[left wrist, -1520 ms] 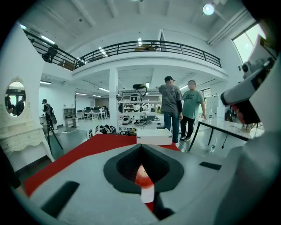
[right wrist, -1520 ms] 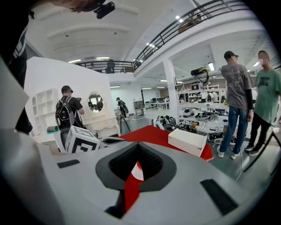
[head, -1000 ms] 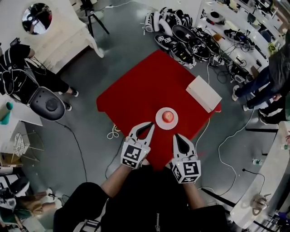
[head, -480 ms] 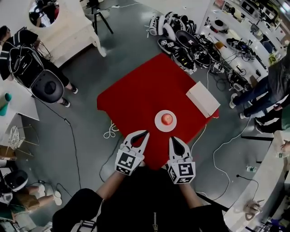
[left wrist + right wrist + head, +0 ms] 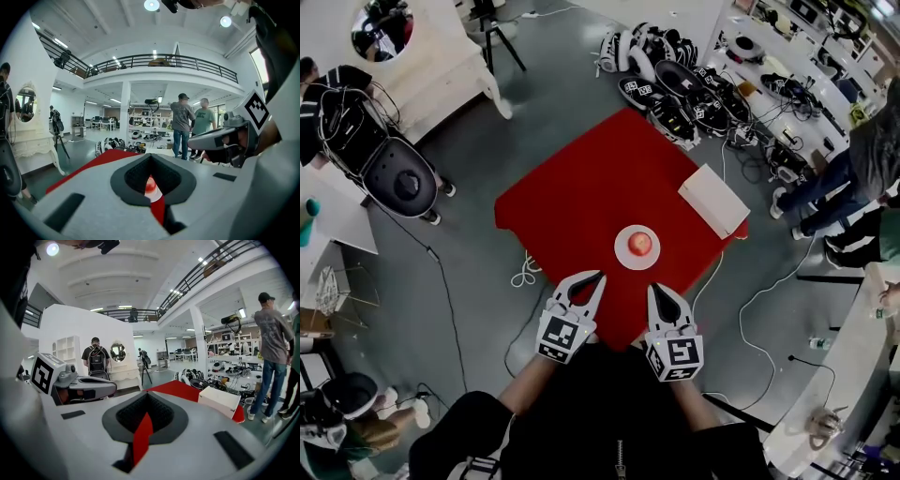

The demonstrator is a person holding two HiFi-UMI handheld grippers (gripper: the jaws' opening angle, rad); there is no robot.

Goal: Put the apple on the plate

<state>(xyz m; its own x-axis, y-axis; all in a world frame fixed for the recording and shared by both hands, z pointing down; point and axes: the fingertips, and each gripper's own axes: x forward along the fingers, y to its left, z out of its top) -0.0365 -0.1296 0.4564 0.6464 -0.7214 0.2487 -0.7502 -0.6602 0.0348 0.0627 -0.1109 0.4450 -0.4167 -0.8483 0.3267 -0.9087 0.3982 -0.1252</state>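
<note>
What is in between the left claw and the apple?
Just bare red tablecloth, then the rim of the white plate under the apple. The head view shows it.

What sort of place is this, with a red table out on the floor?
Likely a big open lab or workshop: a railed upper gallery, cluttered workbenches, and a red table staged mid-floor with an apple on a plate.
</note>
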